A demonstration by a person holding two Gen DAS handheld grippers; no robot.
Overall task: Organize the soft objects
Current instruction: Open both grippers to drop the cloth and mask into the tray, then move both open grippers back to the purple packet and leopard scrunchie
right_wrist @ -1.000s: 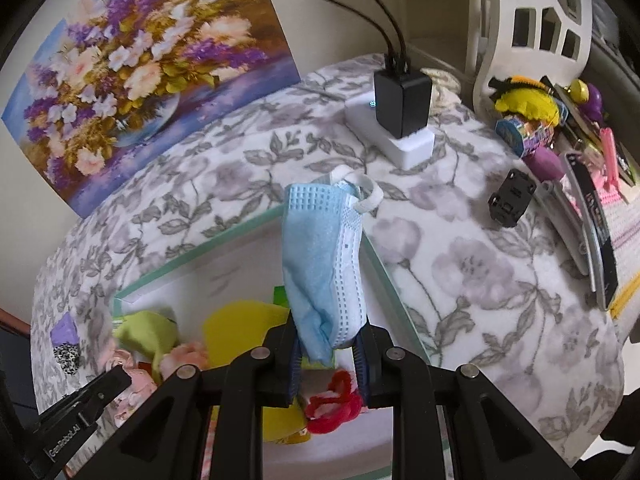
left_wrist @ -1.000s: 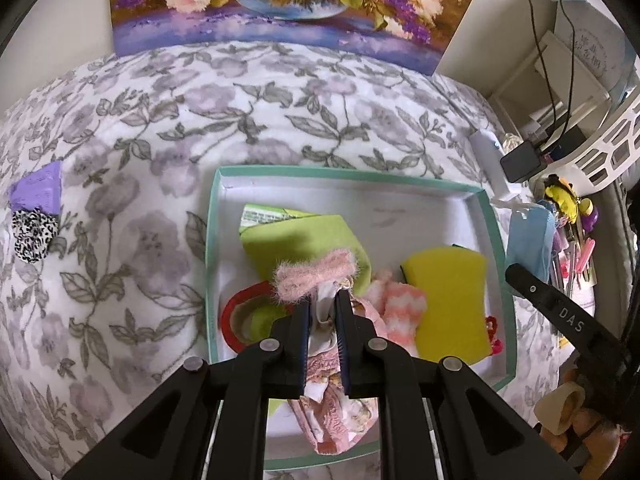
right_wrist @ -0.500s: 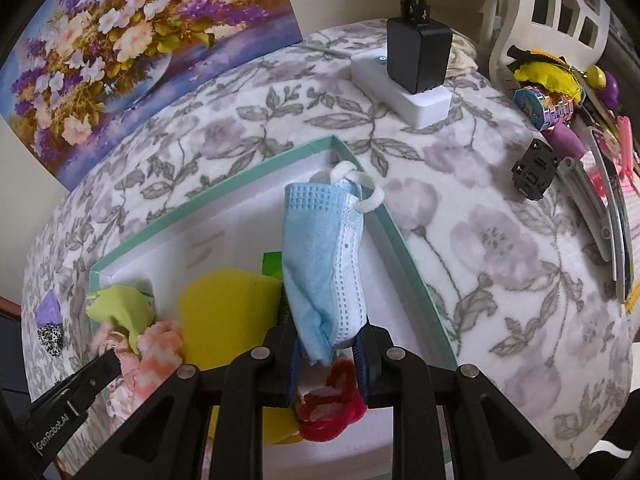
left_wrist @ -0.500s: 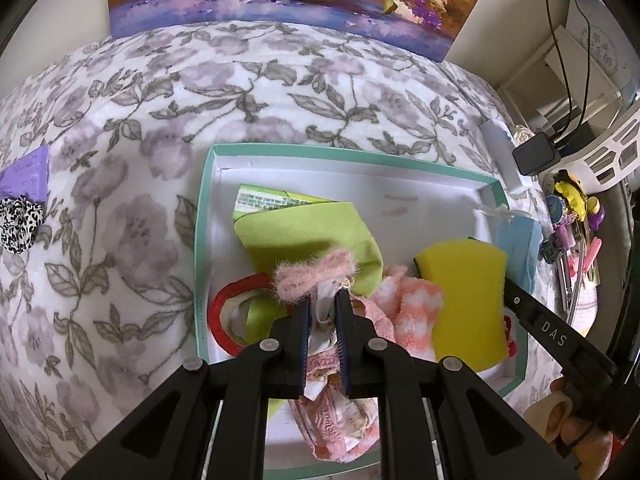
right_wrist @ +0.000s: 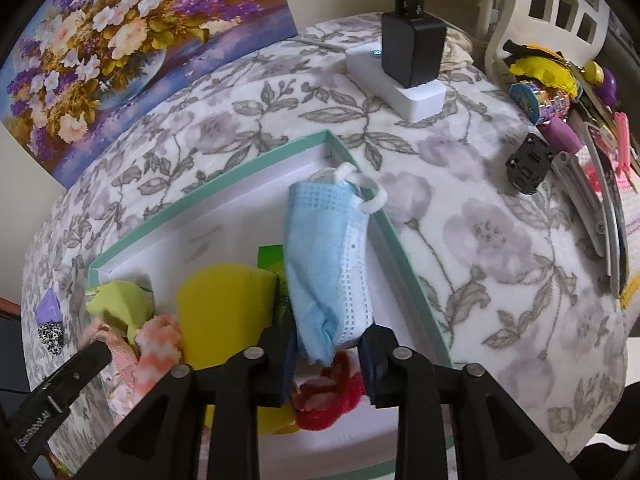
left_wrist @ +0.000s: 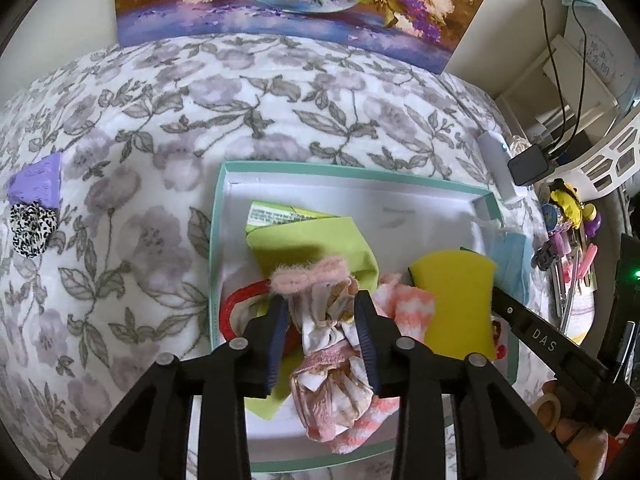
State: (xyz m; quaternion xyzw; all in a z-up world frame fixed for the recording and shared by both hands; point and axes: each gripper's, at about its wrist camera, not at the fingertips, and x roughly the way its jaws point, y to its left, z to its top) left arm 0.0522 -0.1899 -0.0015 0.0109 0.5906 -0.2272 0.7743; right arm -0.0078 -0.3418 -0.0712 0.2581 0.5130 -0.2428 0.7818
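Face mask [right_wrist: 328, 264] and scrunchie [left_wrist: 326, 312] — placement into teal box [left_wrist: 352, 170]
Right gripper [right_wrist: 328, 354] was clamped on the mask; left gripper [left_wrist: 322, 334] stood parted around the scrunchie — next: release mask, withdraw.

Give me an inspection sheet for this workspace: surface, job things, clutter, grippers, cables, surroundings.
Surface: floral cloth, teal box on it.
Job's things: yellow sponge, green cloth, pink socks, red scrunchie in box; purple sponge, leopard scrunchie outside, left.
Clutter: trinkets along right edge.
Grippers: left gripper open over socks; right gripper shut on mask above box rim.
Cables: two from black charger on white strip.
Surroundings: flower painting, white basket.
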